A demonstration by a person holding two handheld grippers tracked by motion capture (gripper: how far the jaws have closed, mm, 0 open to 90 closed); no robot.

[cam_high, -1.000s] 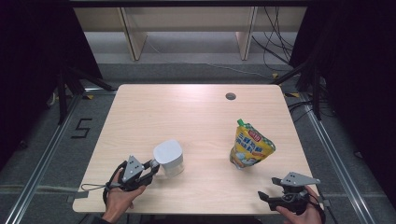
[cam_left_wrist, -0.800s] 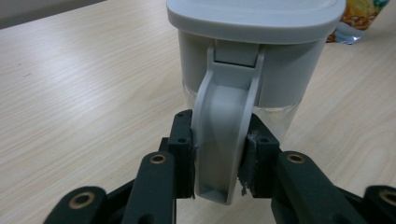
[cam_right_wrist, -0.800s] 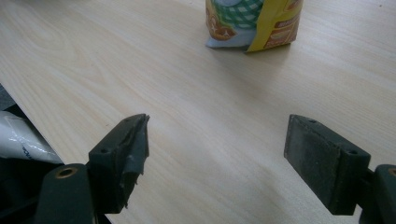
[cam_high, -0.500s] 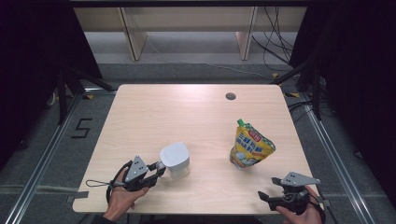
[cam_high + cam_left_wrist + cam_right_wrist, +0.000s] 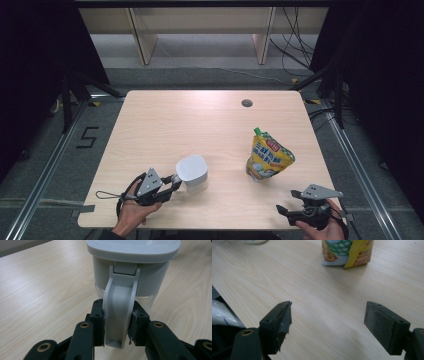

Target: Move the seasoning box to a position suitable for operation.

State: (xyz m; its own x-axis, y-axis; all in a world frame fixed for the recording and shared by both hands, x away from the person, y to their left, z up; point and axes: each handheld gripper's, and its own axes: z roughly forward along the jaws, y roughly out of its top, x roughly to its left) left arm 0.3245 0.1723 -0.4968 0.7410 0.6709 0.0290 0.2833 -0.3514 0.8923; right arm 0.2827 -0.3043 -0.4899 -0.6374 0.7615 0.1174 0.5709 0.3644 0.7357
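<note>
Your left gripper (image 5: 172, 181) is clamped on the jug's handle (image 5: 120, 315), both pads pressed flat against its grey sides, so the grasp itself looks done. The jug (image 5: 192, 172) sits on the table (image 5: 175, 120) at the near left, lid on, base looking flat on the wood, handle turned toward your left hand (image 5: 132, 212). No lift shows yet; as far as I can judge, the carrying or pouring part is all ahead of you. Over on the right, your right gripper (image 5: 285, 211) rests at the near edge with its jaws spread wide and nothing between them, only bare wood. The pouch (image 5: 267, 157) stands upright just beyond it, green cap at the top, well apart from the jug. It looks untouched and sealed, though the cap is too small to be sure. So: one thing gripped, one hand free. If the pouch is meant for the jug, you have the lid, the cap and the whole pour left.
</note>
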